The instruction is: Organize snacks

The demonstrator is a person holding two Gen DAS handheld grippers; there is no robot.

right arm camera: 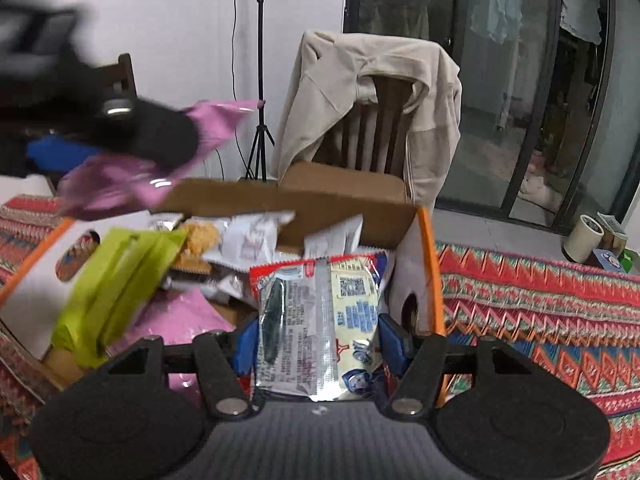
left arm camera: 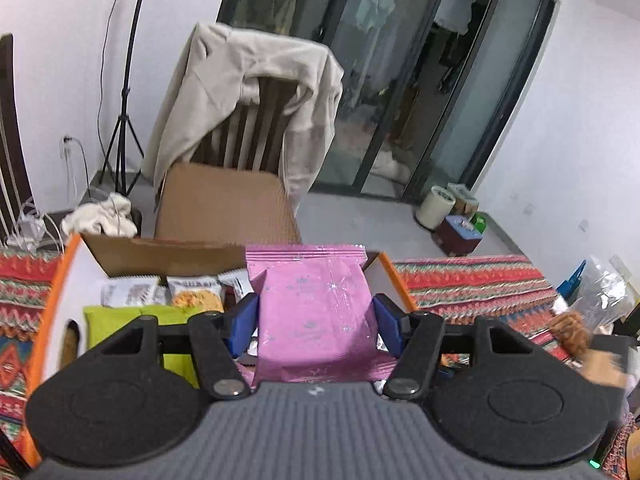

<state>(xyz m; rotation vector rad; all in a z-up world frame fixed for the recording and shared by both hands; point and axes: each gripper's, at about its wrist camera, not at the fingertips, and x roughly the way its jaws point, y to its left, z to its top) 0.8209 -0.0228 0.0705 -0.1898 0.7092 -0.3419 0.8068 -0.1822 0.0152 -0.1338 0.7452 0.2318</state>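
The left tongs (left arm camera: 316,322) are clenched on a pink packet (left arm camera: 316,304), held above the box (left arm camera: 52,280), with the green pack (left arm camera: 116,320) below to their left. The right tongs (right arm camera: 316,344) grip a red-edged packet (right arm camera: 320,320) just inside the box's right wall. Both look mid-delivery; next, I judge, each lowers into free space and lets go.

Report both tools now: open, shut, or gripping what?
Left tool: shut on the pink foil snack packet.
Right tool: shut on the red-and-white printed snack packet.
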